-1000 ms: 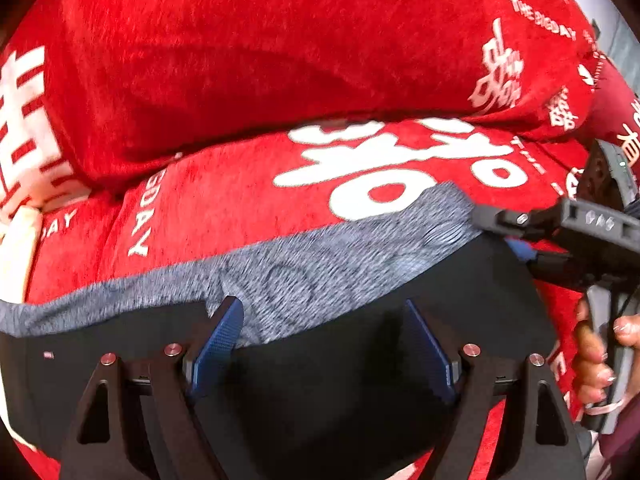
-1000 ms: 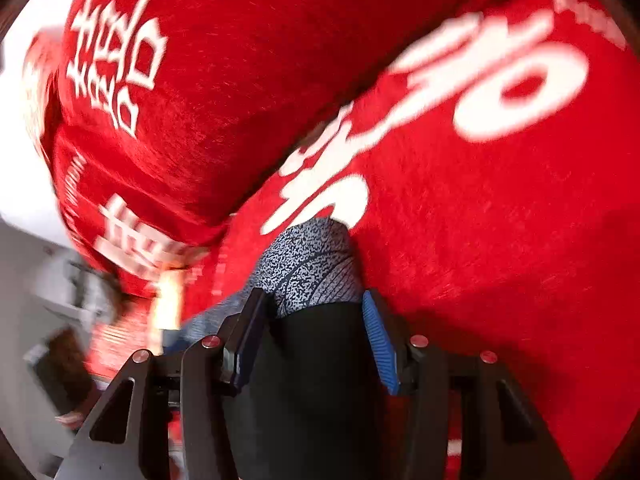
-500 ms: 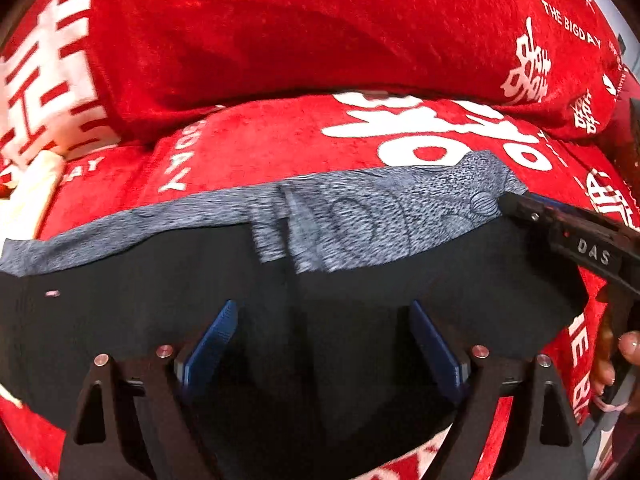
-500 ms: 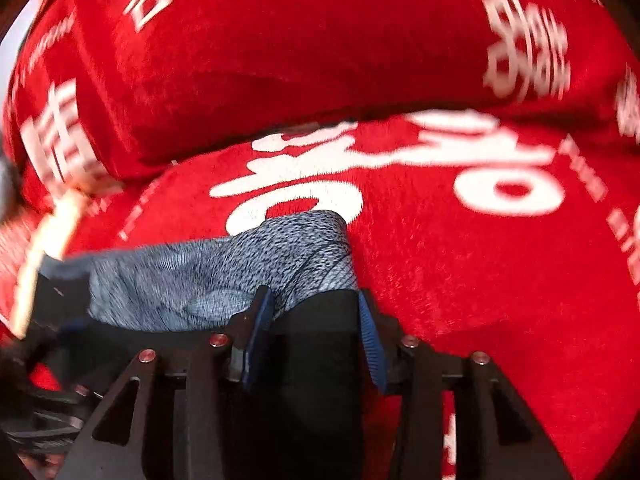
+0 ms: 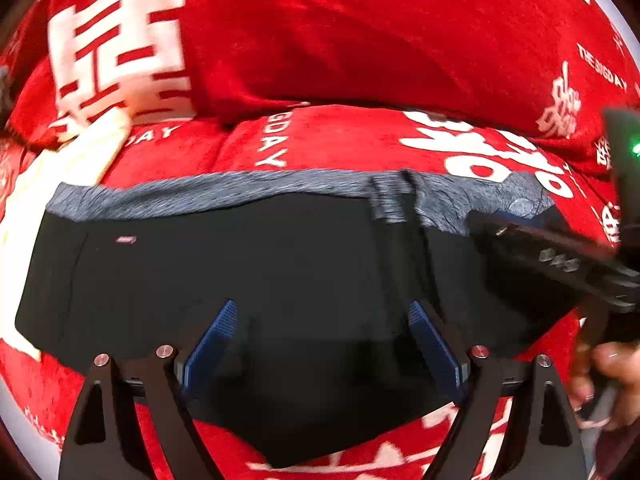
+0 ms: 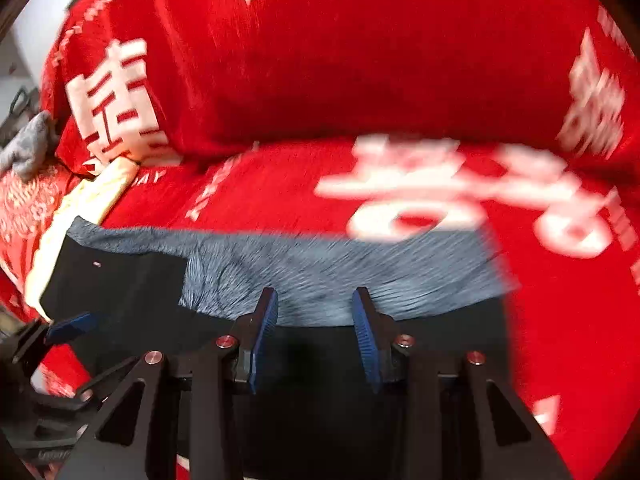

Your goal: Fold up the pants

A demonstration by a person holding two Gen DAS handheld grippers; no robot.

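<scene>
Pants point(image 5: 256, 264): black, grey waistband, soft, limp; grab at corners.
Left gripper point(image 5: 320, 344): jaws wide, nothing held.
Right gripper point(image 6: 314, 332): closing, pads off cloth.

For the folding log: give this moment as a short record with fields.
surface: red cover with white lettering
pants: black pants lying flat, grey waistband along the far edge
left gripper: open over the black cloth
right gripper: jaws closing at the waistband edge; grip unclear through blur
other: cream cloth beside the pants; a hand at the right edge of the left view
</scene>
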